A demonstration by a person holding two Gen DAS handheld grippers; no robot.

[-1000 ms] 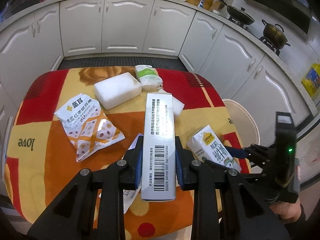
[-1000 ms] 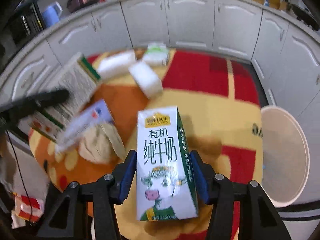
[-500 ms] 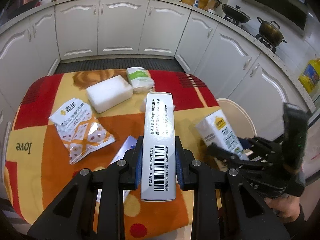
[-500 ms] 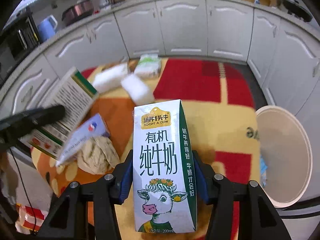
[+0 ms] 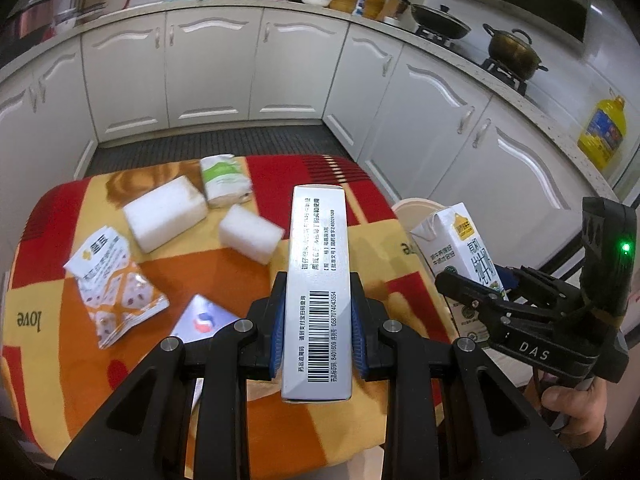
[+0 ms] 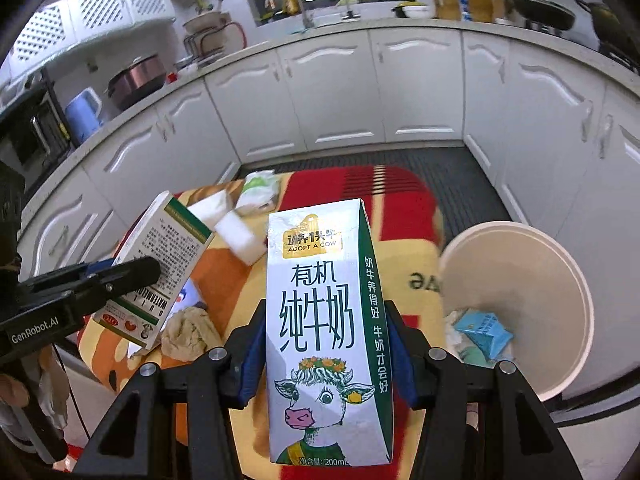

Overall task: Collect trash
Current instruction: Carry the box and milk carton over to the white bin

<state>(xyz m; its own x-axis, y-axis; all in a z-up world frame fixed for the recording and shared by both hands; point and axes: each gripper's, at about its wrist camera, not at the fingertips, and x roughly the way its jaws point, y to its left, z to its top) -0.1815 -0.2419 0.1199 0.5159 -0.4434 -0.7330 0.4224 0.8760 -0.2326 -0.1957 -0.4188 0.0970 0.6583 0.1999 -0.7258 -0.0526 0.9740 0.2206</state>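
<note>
In the left wrist view, my left gripper [image 5: 318, 332] is shut on a long white medicine box [image 5: 318, 264] with a barcode, held above the table. My right gripper [image 6: 326, 356] is shut on a white and green milk carton [image 6: 324, 320], upright and lifted over the table's right edge. To its right, beside the table, stands a cream trash bin [image 6: 516, 226] with a blue packet [image 6: 484, 330] inside. The left wrist view also shows the right gripper [image 5: 480, 292] and the milk carton [image 5: 460, 248] near the bin [image 5: 416, 204]. The left gripper [image 6: 120, 276] with its box [image 6: 168, 256] appears at the left of the right wrist view.
On the red, orange and yellow tablecloth [image 5: 48, 240] lie a snack bag [image 5: 112, 280], two white foam blocks [image 5: 164, 212], a green and white packet [image 5: 224, 178], a blue and white wrapper [image 5: 202, 318] and a crumpled tissue [image 6: 188, 332]. White kitchen cabinets ring the table.
Both grippers have risen and drifted right with their loads. The milk carton has come up off the table, closer to the bin, whose inside now shows.
</note>
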